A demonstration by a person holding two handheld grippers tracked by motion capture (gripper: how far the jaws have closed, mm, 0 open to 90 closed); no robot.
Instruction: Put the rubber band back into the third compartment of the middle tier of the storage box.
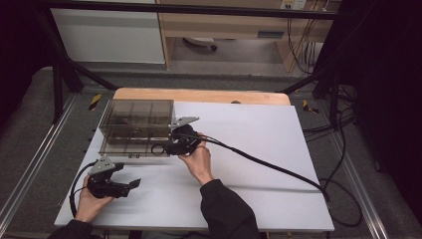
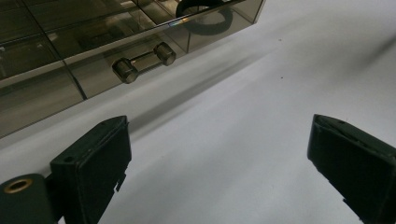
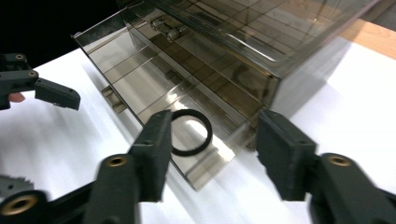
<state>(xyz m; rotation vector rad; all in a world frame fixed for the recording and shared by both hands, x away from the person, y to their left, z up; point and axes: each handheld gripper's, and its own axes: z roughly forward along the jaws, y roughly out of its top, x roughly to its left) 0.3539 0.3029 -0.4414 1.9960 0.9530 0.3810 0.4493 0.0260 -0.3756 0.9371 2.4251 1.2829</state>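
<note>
Black ring (image 3: 190, 132) lies flat on the floor of the pulled-out drawer (image 3: 140, 88) of a smoked transparent organizer box (image 1: 137, 127), near the drawer's front corner; in the high view the ring (image 1: 158, 149) sits at the drawer's lower right end, just at 9 o'clock of the right tool (image 1: 169, 147). Right tool (image 3: 212, 149) stands with its jaws apart, nothing between the pads; the ring is seen beyond and between them, free of both. Organizer box stands at about 10 o'clock on the white surface (image 1: 249, 149), its upper compartments divided by partitions, with a small barbell-shaped handle (image 2: 144, 62) visible on the drawer front in the left gripper view. Left tool (image 1: 130, 186) is held low at about 7 o'clock of the surface, well apart from the box, its jaws wide and empty over bare white surface (image 2: 233, 140). A black cable (image 1: 268, 167) trails from the right tool toward 4 o'clock across the surface. The person's dark sleeve (image 1: 226, 211) enters at 6 o'clock.
</note>
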